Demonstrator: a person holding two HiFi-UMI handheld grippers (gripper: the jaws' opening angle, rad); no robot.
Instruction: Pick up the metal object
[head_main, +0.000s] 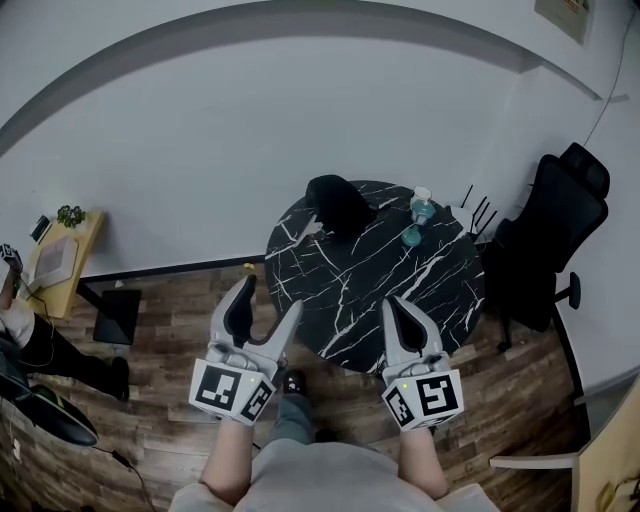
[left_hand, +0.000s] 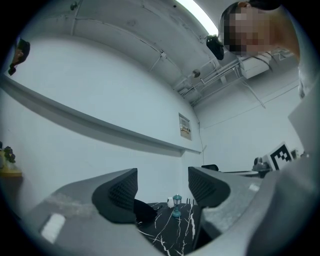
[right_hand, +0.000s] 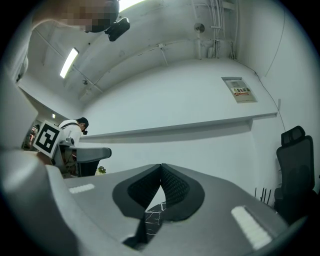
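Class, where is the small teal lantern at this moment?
In the head view, the teal lantern sits on the round marble table's far right part, just right of the black bundle.

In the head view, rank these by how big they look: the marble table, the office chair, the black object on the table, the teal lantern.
Largest to smallest:
1. marble table
2. office chair, less sure, as it sits at the warped edge
3. black object
4. teal lantern
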